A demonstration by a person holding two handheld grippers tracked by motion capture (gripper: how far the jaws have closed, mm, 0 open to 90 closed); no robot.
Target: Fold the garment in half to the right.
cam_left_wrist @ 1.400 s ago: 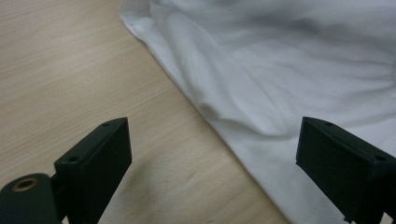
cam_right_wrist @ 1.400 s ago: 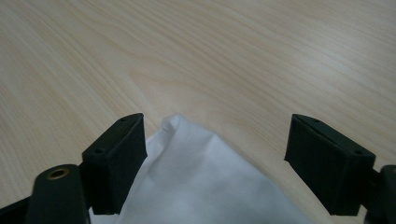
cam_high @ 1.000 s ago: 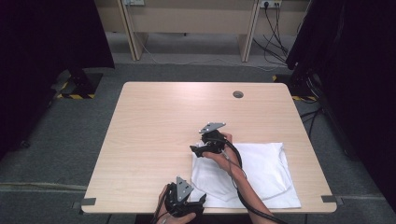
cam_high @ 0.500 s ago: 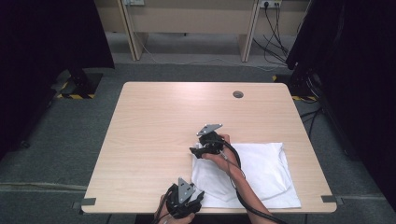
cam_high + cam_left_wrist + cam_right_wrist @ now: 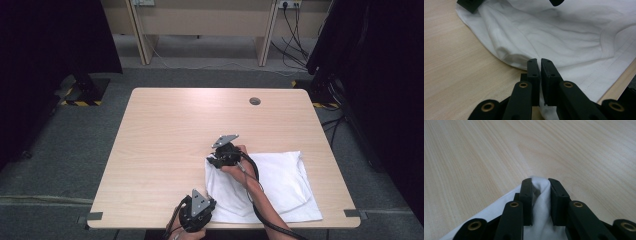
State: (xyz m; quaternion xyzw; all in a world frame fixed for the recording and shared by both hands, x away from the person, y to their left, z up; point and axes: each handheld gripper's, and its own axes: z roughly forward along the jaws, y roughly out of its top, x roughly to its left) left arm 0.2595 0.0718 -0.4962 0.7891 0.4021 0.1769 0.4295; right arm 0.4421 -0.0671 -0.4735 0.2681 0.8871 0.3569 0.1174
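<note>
Overhead, a pale wooden bench [image 5: 170, 150] sits in the middle of the high view on grey carpet, with a small dark round cap [image 5: 255, 101] set into its top toward the upper right, dark curtains at the left and right edges of the frame, and light wooden furniture with trailing cables along the top. A white cloth [image 5: 280, 185], folded and creased, lies on the lower right part of the bench, reaching its near edge. The person's right forearm [image 5: 260, 197] rises from the bottom of the frame across the cloth, and the right hand holds the right gripper [image 5: 216, 159] at the cloth's upper left corner, low against the surface with its grey plate tilted upward. In the right gripper view its two black jaws are clamped on a bunched fold of that corner [image 5: 539, 187], the white fabric pinched upright between them, with bare wood grain beyond. The left hand holds the left gripper [image 5: 196, 210] at the bottom edge of the high view, at the near edge of the bench just beside the cloth's lower left corner. In the left gripper view its jaws stand almost together, only a thin slit between them, with no fabric in the slit; their tips [image 5: 539, 62] lie over the rounded, folded edge of the cloth [image 5: 564, 42], which fills the upper and right part of that frame, with wood to the left.
</note>
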